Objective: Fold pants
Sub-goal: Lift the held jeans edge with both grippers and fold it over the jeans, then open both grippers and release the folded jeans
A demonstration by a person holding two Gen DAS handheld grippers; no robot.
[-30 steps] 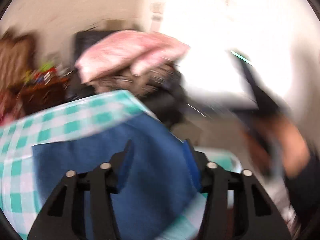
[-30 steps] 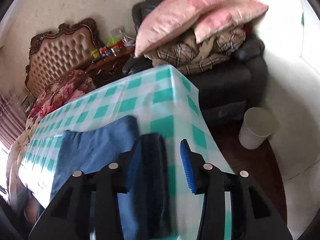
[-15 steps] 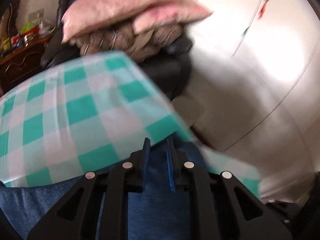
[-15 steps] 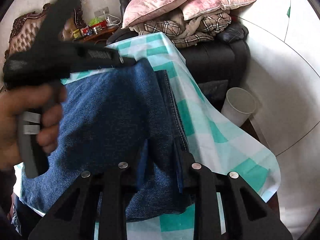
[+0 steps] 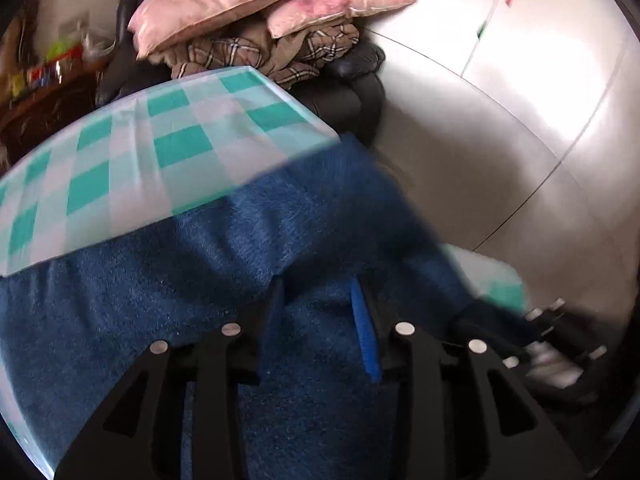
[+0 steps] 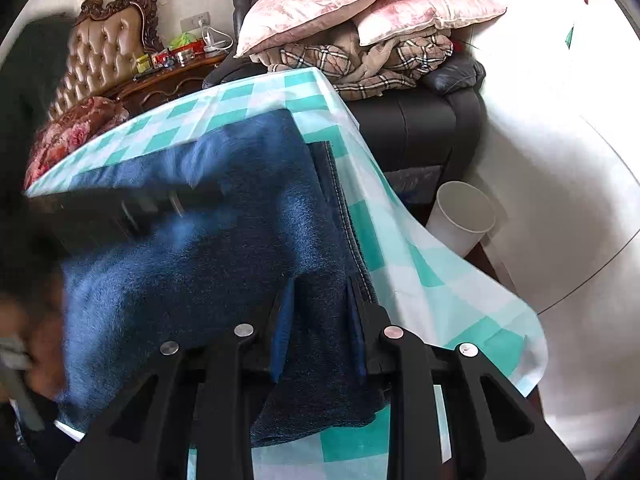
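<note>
Checked cloth covers the table point(image 6: 408, 264) where the pants point(image 6: 240, 248) lie near its corner — both the left gripper point(image 5: 320, 312) and right gripper point(image 6: 320, 300) have jaws pinching denim, so uneven lifting could skew the fold.

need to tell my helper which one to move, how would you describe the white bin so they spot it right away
Start at the black armchair piled with pink pillows and plaid blankets. On the floor just in front of it, beside the hanging edge of the green-checked tablecloth, stands the white bin. It is the only plain white, open-topped, tapered container there.
</note>
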